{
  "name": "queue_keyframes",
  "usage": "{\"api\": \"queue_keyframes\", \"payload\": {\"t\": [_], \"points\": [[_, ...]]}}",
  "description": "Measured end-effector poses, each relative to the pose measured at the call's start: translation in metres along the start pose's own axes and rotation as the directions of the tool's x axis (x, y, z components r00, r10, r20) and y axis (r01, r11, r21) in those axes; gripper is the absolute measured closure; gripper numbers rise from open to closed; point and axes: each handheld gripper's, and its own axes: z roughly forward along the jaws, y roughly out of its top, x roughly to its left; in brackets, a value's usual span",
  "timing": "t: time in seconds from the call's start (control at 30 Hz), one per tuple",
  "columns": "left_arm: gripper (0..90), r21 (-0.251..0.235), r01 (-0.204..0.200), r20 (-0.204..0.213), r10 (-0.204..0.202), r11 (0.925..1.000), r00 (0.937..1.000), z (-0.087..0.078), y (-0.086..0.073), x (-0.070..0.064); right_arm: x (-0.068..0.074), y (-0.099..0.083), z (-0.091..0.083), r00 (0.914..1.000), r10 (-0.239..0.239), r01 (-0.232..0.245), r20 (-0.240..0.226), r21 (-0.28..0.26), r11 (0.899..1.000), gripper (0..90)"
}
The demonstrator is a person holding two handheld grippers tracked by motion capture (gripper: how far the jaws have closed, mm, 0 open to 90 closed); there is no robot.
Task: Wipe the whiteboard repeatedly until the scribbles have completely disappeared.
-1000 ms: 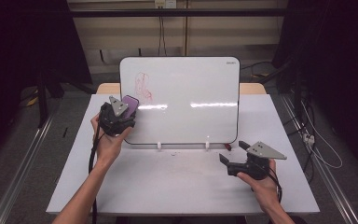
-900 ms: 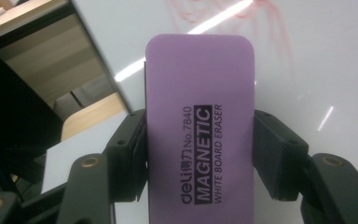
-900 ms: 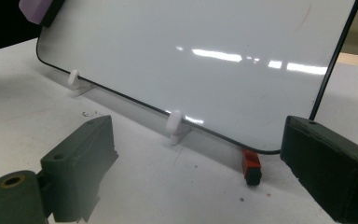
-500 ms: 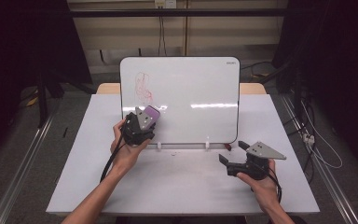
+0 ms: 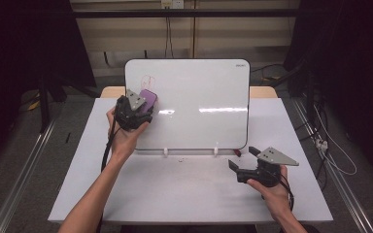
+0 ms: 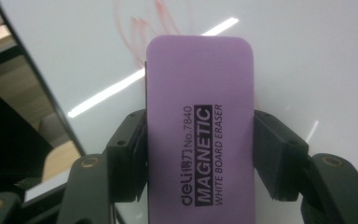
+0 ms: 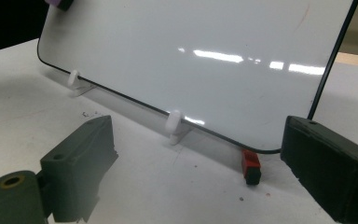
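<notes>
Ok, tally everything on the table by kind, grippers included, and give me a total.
Black two-jaw grippers: 2 (left gripper, right gripper)
Purple rectangular whiteboard eraser: 1
White black-edged whiteboard: 1
White plastic board clips: 2 ()
Small red and black block: 1
Total: 7

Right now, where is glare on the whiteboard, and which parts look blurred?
High view: two bright streaks of glare cross the whiteboard. Left gripper view: the eraser is sharp; the red marks behind are soft. Right gripper view: its own near jaws are blurred.
</notes>
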Motion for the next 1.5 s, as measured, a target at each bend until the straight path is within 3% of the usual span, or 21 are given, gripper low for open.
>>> {"api": "queue_keyframes", "payload": {"t": [0.1,0.2,0.33,0.47,0.7,0.87,0.93,1.03,1.23,1.33,1.37,1.5], "points": [[41.2,-0.008,0.022,-0.004,-0.022,0.9997,0.9997,0.003,0.008,0.008,-0.001,0.0,0.0,1.0,0.0,0.0,0.002,0.0,1.0,9.4],[41.2,-0.006,0.015,-0.015,-0.015,0.9999,0.9998,0.004,0.008,0.006,-0.001,0.0,0.0,1.0,0.0,0.0,0.003,0.0,1.0,9.5],[41.2,-0.005,0.035,0.007,-0.034,0.9994,0.9994,0.004,0.006,0.005,0.0,0.0,0.0,1.0,-0.002,0.002,0.0,0.0,1.0,9.5],[41.2,0.0,0.013,0.014,-0.013,0.9999,0.9998,0.005,0.005,-0.003,-0.001,0.0,0.0,0.9995,0.026,-0.026,-0.015,-0.004,1.0,9.5],[41.2,0.01,-0.034,0.046,0.034,0.9994,0.9984,0.006,-0.001,-0.025,-0.001,0.0,0.0,0.9999,0.014,-0.015,-0.008,-0.002,1.0,9.5],[41.2,0.02,-0.093,0.08,0.091,0.9955,0.9927,0.005,-0.009,-0.048,0.0,0.0,0.001,1.0,0.003,-0.003,-0.005,-0.003,1.0,9.5],[41.2,0.017,-0.102,0.074,0.1,0.9947,0.9922,0.005,-0.01,-0.053,-0.001,0.0,0.001,1.0,0.001,-0.001,-0.005,0.001,1.0,9.2],[41.2,0.019,-0.107,0.086,0.105,0.994,0.9907,0.007,-0.008,-0.05,-0.001,-0.001,0.001,1.0,0.002,-0.002,-0.005,0.003,1.0,9.2],[41.2,0.021,-0.091,0.071,0.089,0.9956,0.9935,0.008,0.004,-0.037,-0.001,-0.001,0.001,1.0,0.002,-0.002,-0.005,0.004,1.0,9.2],[41.2,0.013,-0.09,0.04,0.089,0.9959,0.9952,0.009,0.012,-0.029,-0.001,-0.001,0.0,1.0,0.002,-0.002,-0.002,0.0,1.0,9.2],[41.2,0.009,-0.101,0.01,0.101,0.9948,0.9948,0.009,0.015,-0.025,-0.002,-0.001,0.0,1.0,0.003,-0.003,-0.002,0.0,1.0,9.2],[41.2,0.013,-0.072,-0.043,0.073,0.9973,0.9964,0.01,0.027,-0.004,-0.002,-0.001,0.0,1.0,0.004,-0.004,-0.002,0.0,1.0,9.2]]}}
